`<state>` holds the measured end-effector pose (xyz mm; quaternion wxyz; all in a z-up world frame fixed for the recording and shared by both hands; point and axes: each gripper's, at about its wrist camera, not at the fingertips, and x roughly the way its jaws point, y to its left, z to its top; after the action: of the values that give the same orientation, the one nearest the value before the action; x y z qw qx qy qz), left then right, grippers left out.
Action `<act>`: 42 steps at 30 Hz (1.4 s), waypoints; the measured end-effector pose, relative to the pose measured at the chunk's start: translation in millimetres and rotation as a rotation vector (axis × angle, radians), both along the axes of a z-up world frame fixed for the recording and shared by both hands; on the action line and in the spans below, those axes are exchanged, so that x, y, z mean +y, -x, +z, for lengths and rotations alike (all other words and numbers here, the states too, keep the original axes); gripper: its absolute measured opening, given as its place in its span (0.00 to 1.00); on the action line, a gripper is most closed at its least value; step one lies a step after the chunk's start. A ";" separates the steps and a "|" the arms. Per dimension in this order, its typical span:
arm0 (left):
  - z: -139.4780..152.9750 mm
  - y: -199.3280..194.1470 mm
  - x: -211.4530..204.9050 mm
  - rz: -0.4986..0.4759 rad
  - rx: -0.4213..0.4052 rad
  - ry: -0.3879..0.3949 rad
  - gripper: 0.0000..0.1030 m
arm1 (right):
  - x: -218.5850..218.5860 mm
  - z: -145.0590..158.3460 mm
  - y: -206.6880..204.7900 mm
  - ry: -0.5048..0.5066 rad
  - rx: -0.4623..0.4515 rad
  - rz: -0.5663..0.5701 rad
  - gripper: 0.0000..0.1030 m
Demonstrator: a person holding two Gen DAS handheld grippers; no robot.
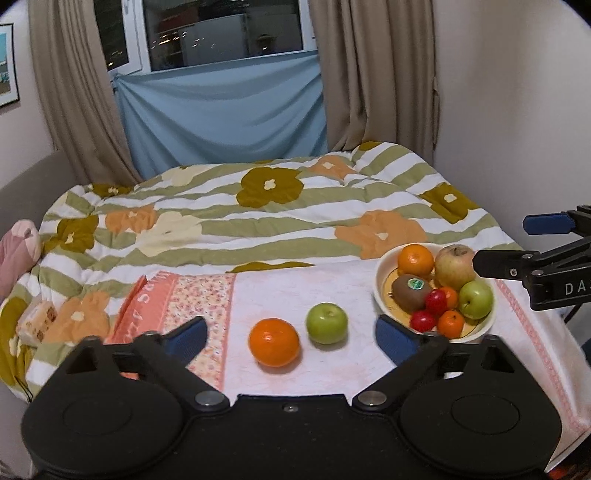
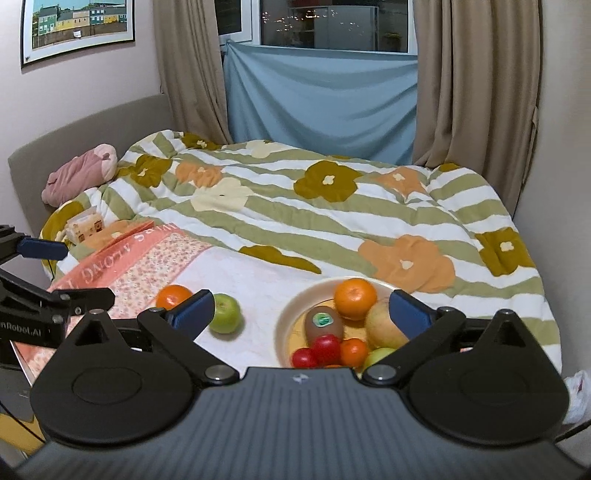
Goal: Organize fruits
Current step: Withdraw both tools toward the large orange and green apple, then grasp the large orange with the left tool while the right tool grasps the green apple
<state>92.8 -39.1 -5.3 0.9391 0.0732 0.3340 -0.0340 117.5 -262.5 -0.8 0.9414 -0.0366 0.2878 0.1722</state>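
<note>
Curtained night window [image 2: 332, 26] behind bed [image 2: 332, 206]

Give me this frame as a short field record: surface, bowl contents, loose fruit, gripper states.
surface: white and pink cloth laid on a bed with a floral quilt
bowl: orange, yellowish apple, kiwi with sticker, green apple, small red and small orange fruits
loose fruit: orange and green apple, side by side on the cloth, left of the bowl
left gripper: open, empty, facing the loose fruit
right gripper: open, empty, over the bowl
</note>
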 end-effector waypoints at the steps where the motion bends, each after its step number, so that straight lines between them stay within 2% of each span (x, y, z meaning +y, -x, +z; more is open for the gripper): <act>1: -1.6 -2.0 5.5 -0.012 0.003 -0.004 0.99 | 6.4 -0.5 -0.3 0.004 0.004 -0.007 1.00; 9: -18.8 -29.2 37.8 -0.128 0.059 -0.056 0.99 | 59.5 -17.1 -9.6 -0.001 0.099 -0.106 1.00; 15: -44.7 -57.0 54.7 -0.242 0.140 -0.081 0.99 | 77.6 -37.3 -25.2 -0.129 0.239 -0.264 1.00; 20: -68.0 -83.4 61.7 -0.324 0.198 -0.074 0.99 | 90.9 -60.1 -40.1 -0.138 0.306 -0.358 1.00; 25: -88.5 -102.8 60.5 -0.406 0.227 -0.080 0.97 | 100.8 -81.2 -52.0 -0.174 0.334 -0.424 1.00; 27: -99.2 -110.9 58.2 -0.435 0.243 -0.091 0.93 | 104.2 -87.7 -56.1 -0.189 0.336 -0.446 1.00; 33: -123.8 -122.3 48.2 -0.506 0.266 -0.118 0.85 | 117.9 -103.4 -66.4 -0.165 0.333 -0.462 1.00; 40: -134.3 -127.9 43.0 -0.540 0.269 -0.118 0.80 | 122.5 -112.6 -77.1 -0.166 0.348 -0.479 1.00; 42: -136.1 -130.6 43.1 -0.533 0.276 -0.109 0.74 | 124.4 -113.1 -79.3 -0.162 0.348 -0.478 1.00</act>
<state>223.4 4.1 -141.4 0.8376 0.2032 0.4286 -0.2708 196.8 -138.1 -113.9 0.8916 0.1374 0.4306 -0.0280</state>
